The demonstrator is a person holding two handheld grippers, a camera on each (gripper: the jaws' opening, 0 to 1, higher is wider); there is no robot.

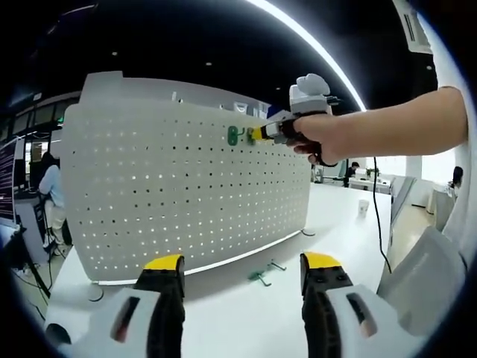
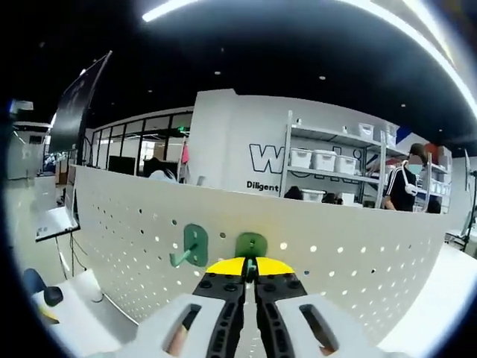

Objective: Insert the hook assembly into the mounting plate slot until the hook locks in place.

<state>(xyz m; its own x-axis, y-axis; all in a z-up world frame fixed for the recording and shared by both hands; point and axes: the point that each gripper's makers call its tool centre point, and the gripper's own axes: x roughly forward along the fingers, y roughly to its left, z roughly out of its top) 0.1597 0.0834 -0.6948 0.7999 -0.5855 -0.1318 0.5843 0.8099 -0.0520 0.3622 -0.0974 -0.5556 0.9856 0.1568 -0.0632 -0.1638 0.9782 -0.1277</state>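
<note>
Right tongs: the right gripper (image 2: 250,274) is clenched on a green plastic hook (image 2: 251,246), pressing it against the white perforated pegboard (image 2: 358,261) straight ahead of the jaws.
Second hook: another green hook (image 2: 191,247) sits mounted just left of those tongs.
Left tongs: the left gripper (image 1: 242,276) is released, jaws wide apart, low before the board.
Loose hooks: small green hooks (image 1: 265,273) lie on the white table (image 1: 335,216) between its jaws.

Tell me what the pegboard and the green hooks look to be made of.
Pegboard: smooth matte white sheet with regular punched holes, light glowing through; painted metal or plastic, hard to say. Mounted green hook: uniform matte green, rounded moulded shape, probably plastic. Hook held by the right gripper: same green look. Loose hooks on the table: too small to judge.
</note>
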